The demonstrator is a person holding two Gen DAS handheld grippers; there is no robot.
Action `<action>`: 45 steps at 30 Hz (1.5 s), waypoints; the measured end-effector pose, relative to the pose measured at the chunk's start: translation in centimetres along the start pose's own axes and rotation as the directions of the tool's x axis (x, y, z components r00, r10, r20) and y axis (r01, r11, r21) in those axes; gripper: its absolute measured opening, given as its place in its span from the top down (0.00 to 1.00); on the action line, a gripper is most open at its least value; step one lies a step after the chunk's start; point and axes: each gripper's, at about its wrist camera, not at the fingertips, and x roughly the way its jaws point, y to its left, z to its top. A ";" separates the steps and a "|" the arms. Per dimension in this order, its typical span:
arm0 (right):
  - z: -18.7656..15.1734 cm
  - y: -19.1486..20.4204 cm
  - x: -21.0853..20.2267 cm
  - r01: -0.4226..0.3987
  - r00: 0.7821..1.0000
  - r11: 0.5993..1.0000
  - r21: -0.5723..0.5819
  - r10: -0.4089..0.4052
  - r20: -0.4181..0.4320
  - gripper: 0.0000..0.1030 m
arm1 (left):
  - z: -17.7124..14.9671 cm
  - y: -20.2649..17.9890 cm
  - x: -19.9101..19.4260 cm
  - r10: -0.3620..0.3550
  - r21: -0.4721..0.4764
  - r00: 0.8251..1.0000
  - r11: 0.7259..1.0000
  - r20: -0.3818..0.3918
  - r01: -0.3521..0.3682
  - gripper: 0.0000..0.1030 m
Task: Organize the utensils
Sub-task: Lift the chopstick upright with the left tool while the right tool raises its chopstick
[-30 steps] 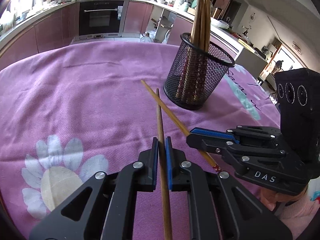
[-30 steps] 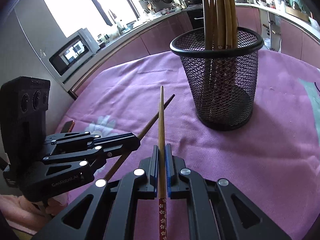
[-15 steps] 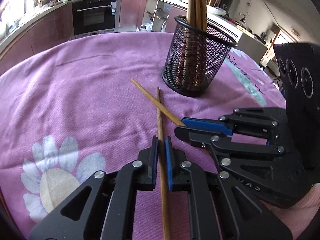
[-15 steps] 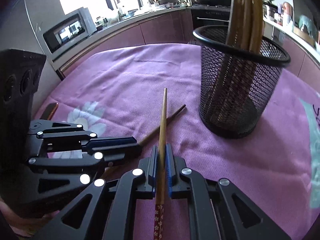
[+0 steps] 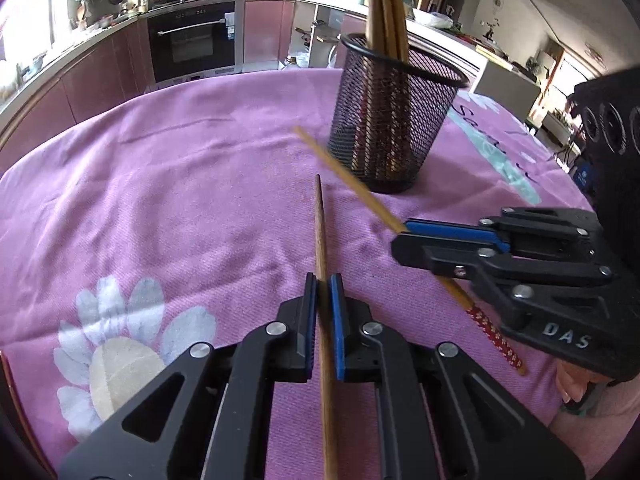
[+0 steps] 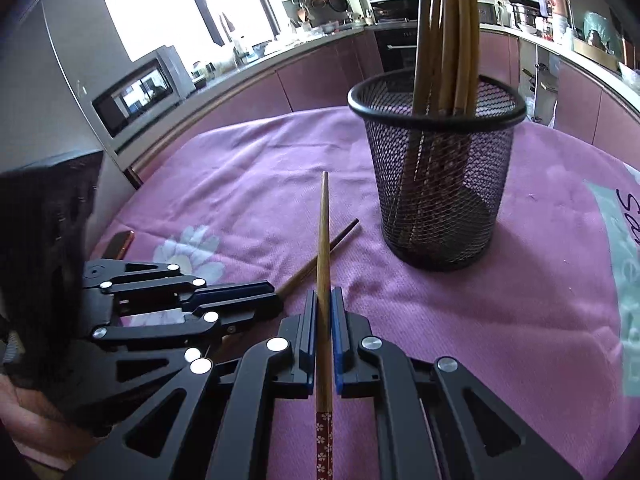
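Right gripper (image 6: 324, 300) low in the foreground, jaws pinched on a bamboo chopstick (image 6: 322, 248) pointing forward, its red flower-patterned end trailing back toward the camera. Left gripper (image 6: 240, 300) at lower left, jaws clamped on a darker chopstick (image 6: 340, 240) running diagonally behind the first, tip near the black mesh holder (image 6: 440, 184). Holder upright on the pink cloth (image 6: 520, 320) covering the counter, packed with more chopsticks (image 6: 448, 40) leaning together. White flower print (image 6: 188, 252) on the cloth at left; a phone (image 6: 120, 244) just beyond it.
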 end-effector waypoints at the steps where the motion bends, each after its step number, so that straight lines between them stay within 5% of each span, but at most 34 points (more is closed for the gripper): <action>1: -0.1 -0.2 -0.4 -0.008 1.000 1.000 0.008 0.008 0.008 0.94 | 0.1 0.2 -0.3 -0.009 -0.010 1.000 1.000 0.010 0.009 0.93; 10: 0.2 -0.6 -2.9 -0.050 0.995 0.998 0.038 0.047 0.083 0.94 | 1.3 2.4 -4.3 -0.117 -0.103 0.986 0.986 0.120 0.130 0.93; 20: 0.8 -0.2 -4.8 -0.066 0.986 0.998 0.025 0.061 0.155 0.95 | 1.9 1.9 -6.9 -0.172 -0.091 0.966 0.977 0.193 0.192 0.93; 45: 1.8 0.2 -7.4 -0.044 0.969 0.999 0.001 0.043 0.243 0.95 | 2.2 0.6 -9.7 -0.147 -0.042 0.952 0.986 0.267 0.164 0.93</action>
